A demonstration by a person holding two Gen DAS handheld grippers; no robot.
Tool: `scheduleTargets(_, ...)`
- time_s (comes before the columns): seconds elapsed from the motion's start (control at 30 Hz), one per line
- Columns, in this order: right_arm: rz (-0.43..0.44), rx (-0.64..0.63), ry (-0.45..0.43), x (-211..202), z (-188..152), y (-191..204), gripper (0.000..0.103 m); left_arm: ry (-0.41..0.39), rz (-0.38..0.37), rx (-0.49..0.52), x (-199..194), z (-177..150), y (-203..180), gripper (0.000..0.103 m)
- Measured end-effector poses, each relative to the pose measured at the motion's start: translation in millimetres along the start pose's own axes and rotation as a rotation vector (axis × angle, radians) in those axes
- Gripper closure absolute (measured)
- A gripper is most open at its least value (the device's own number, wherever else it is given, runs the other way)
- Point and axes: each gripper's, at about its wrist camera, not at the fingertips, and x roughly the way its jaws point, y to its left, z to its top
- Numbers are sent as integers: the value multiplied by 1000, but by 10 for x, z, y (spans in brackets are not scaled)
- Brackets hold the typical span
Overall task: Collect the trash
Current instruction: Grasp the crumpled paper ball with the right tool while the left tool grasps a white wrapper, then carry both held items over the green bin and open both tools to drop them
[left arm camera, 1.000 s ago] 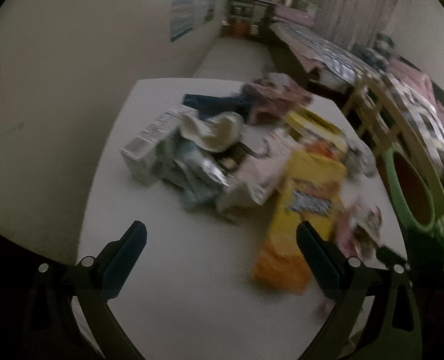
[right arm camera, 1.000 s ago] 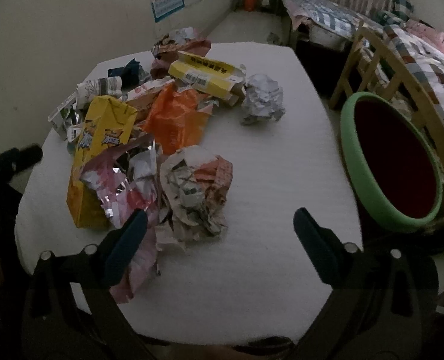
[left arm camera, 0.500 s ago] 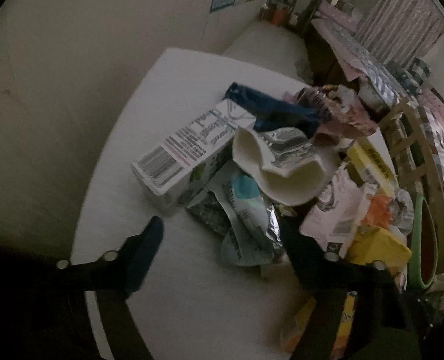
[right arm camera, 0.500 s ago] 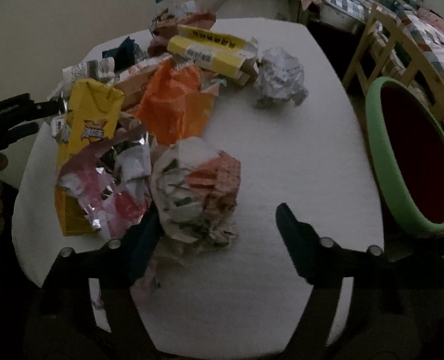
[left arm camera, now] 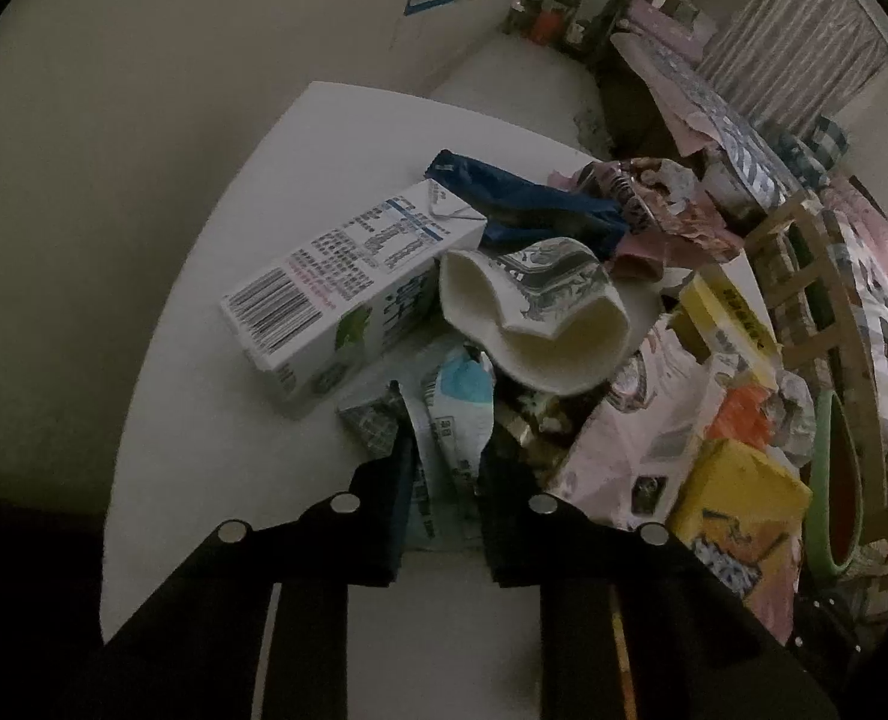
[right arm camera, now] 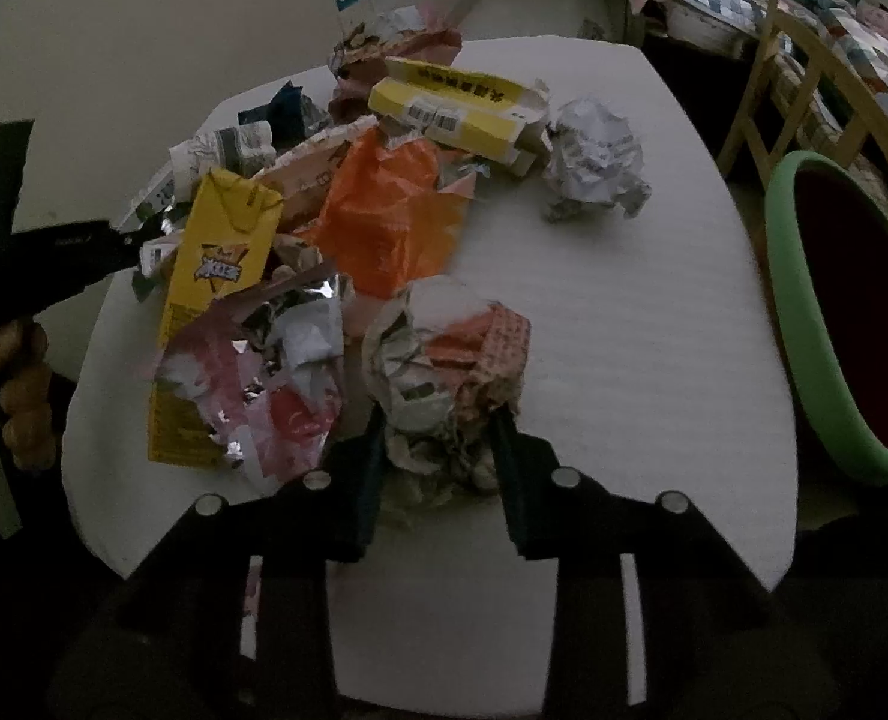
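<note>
Both claws have just been closing. The left claw (left arm camera: 444,468) now pinches a blue-white foil wrapper (left arm camera: 459,414) at the near edge of the pile on the table (left arm camera: 216,420). The right claw (right arm camera: 435,450) squeezes a crumpled paper ball (right arm camera: 444,372). Looks like both pieces are ready to lift toward the green bin (right arm camera: 804,360) at right.

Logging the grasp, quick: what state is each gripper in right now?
Left gripper: just closed on a foil wrapper.
Right gripper: just closed on a crumpled paper ball.
</note>
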Motion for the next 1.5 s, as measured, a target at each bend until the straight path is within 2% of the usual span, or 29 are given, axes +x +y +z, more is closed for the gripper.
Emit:
scheduleTargets(0.33,3,29,-85,-409,-62,-148,73,-77,20,65,-577,-200,13,88)
scheduleTargets(0.6,20,40,-132,-737,-168,-156,73,-108,-14,102,-1040,-420,-31,88)
scheduleTargets(0.77,14,38,-174,-956,-160,-170,73,-115,-49,134,-1217,-507,-224,88)
scheduleTargets(0.93,11,49,-199,-1107,-122,-285,73,-118,-90,189,-1324,-545,-555,88)
scheduleTargets(1.1,-17,91,-238,-1266,-62,-571,73,-107,-154,260,-1319,-526,-1036,88)
scheduleTargets(1.23,-55,125,-256,-1345,2,-903,73,-94,-216,316,-1250,-504,-1454,88)
scheduleTargets(1.5,-163,223,-286,-1487,82,-1804,73,-53,-352,454,-963,-491,-2574,88)
